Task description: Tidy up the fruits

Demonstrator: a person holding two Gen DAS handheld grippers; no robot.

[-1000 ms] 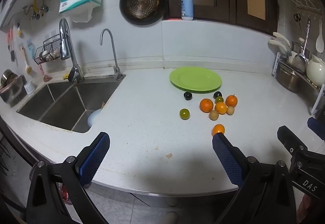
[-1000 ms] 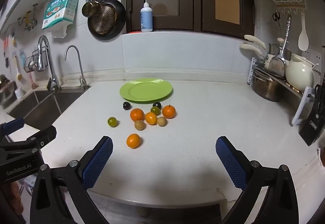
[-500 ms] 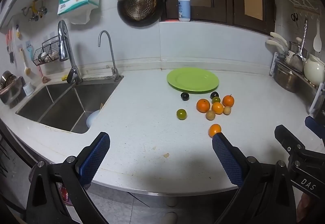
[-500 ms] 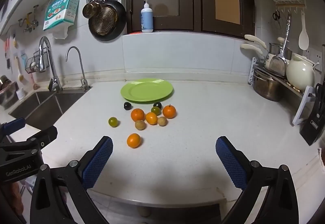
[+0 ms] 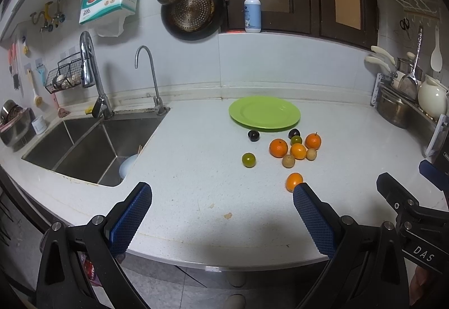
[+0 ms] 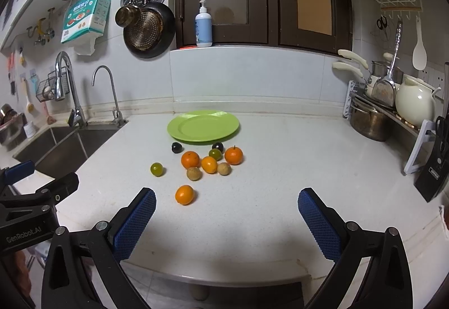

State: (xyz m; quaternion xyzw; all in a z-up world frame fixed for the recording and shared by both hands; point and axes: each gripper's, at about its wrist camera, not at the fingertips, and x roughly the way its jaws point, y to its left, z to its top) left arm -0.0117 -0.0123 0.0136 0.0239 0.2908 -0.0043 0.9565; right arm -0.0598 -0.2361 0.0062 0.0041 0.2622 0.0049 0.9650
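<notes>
A green plate point(image 5: 264, 112) point(image 6: 203, 126) lies empty at the back of the white counter. In front of it lie several loose fruits: oranges point(image 5: 278, 147) point(image 6: 190, 159), two dark plums point(image 5: 253, 135) point(image 6: 176, 147), green fruits point(image 5: 248, 159) point(image 6: 156, 169) and brownish ones point(image 6: 194, 173). One orange point(image 5: 293, 181) point(image 6: 184, 194) lies nearest, apart from the cluster. My left gripper point(image 5: 221, 205) is open and empty above the counter's front edge. My right gripper point(image 6: 226, 206) is open and empty, to the right of the near orange.
A double sink point(image 5: 84, 146) with taps point(image 5: 89, 76) is on the left. A dish rack with pots and a white jug point(image 6: 415, 103) stands at the right wall, a knife block point(image 6: 432, 171) nearer. A pan point(image 6: 148, 28) and soap bottle point(image 6: 203, 25) are at the back.
Both grippers have moved slightly, with the view shifting a little; the fruits and the plate have not moved. Both grippers stay open.
</notes>
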